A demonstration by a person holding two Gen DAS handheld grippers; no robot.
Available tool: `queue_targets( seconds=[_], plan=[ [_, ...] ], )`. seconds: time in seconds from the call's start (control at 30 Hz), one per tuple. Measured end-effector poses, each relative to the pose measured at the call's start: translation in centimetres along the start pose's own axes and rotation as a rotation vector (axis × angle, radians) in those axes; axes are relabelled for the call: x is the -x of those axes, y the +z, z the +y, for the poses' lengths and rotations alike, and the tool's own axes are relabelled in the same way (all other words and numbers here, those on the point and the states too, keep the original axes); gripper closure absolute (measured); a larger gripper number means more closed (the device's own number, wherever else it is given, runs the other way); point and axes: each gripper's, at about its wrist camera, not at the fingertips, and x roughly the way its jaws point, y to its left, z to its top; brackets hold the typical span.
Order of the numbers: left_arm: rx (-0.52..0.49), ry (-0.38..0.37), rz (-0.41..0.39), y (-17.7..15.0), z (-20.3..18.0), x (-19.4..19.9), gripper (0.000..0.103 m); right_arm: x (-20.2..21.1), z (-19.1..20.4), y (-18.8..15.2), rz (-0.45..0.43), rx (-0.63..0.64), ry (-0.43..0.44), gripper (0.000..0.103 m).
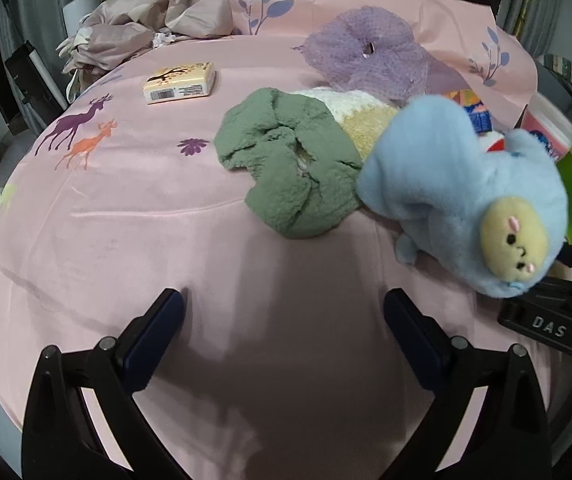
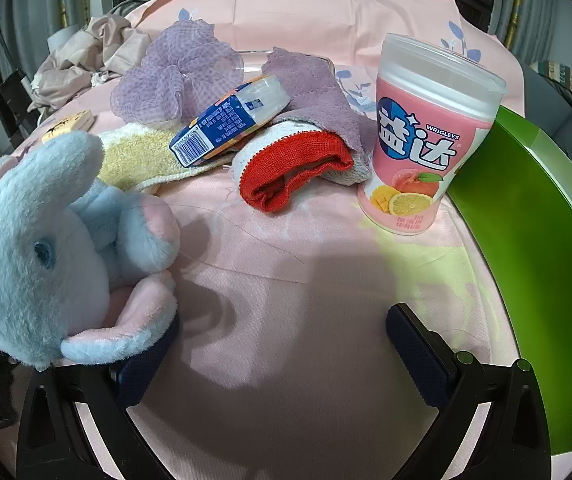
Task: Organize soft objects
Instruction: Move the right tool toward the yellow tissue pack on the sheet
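Both spread wide and empty: left claw (image 1: 284, 320) above bare pink bedsheet (image 1: 126, 208), right claw (image 2: 282, 336) beside blue plush toy (image 2: 46, 248), apart from gum tub (image 2: 422, 136).

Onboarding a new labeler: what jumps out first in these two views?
The blue plush toy, lying on the pink sheet against the open right gripper's left finger. Next, the tall pink gum tub upright beside the green box, and the green fleece scrunchie ahead of the open left gripper.
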Motion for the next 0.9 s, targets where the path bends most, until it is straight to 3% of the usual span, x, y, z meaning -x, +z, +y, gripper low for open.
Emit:
queue_targets(
  seconds=[0.37, 0.47, 0.6, 0.7, 0.9],
  plan=[
    [0.087, -0.05, -0.047, 0.5, 2.2, 2.4, 0.006, 0.3, -0.2, -0.1, -0.007, -0.008, 0.0, 0.0],
    [0.12, -0.081, -0.042, 0.7, 3.0, 2.7, 0.013, 0.0, 0.6, 0.2, 0.013, -0.018, -0.032, 0.0],
    [0.14, -0.11, -0.043, 1.1, 4.0, 3.4, 0.023, 0.8, 0.2, 0.4, 0.01, -0.054, 0.004, 0.0],
    [0.175, -0.123, -0.062, 2.0, 5.5, 4.4, 0.027, 2.8, -0.3, 1.0, 0.031, -0.079, 0.059, 0.0],
    [0.258, -0.158, -0.078, 5.4, 8.3, 5.4, 0.033, 9.5, -1.4, 3.3, -0.078, -0.153, 0.117, 0.0]
  ],
)
